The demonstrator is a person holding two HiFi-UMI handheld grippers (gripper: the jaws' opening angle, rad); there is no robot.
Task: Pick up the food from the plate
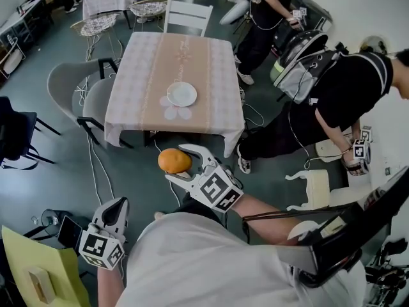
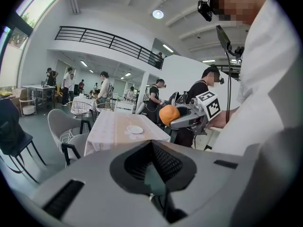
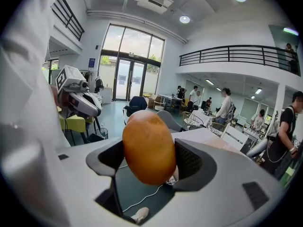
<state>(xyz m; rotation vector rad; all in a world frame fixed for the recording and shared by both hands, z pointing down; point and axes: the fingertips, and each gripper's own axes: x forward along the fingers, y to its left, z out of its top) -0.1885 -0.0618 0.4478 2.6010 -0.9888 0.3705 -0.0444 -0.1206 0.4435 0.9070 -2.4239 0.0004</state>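
An orange, egg-shaped piece of food [image 1: 174, 160] is held up in the air, clear of the table, with my right gripper [image 1: 183, 164] shut on it. In the right gripper view the food [image 3: 148, 146] fills the space between the two jaws. The white plate [image 1: 182, 94] lies bare on the table's near half, and shows small in the left gripper view [image 2: 135, 129]. My left gripper [image 1: 114, 217] hangs low at my left side, jaws shut with nothing between them [image 2: 152, 162].
The table [image 1: 142, 69] has a pale checked cloth, with grey chairs [image 1: 71, 88] at its left and a white chair [image 1: 187, 16] at the far end. A person [image 1: 332, 101] bends over at the right. Cables lie on the floor.
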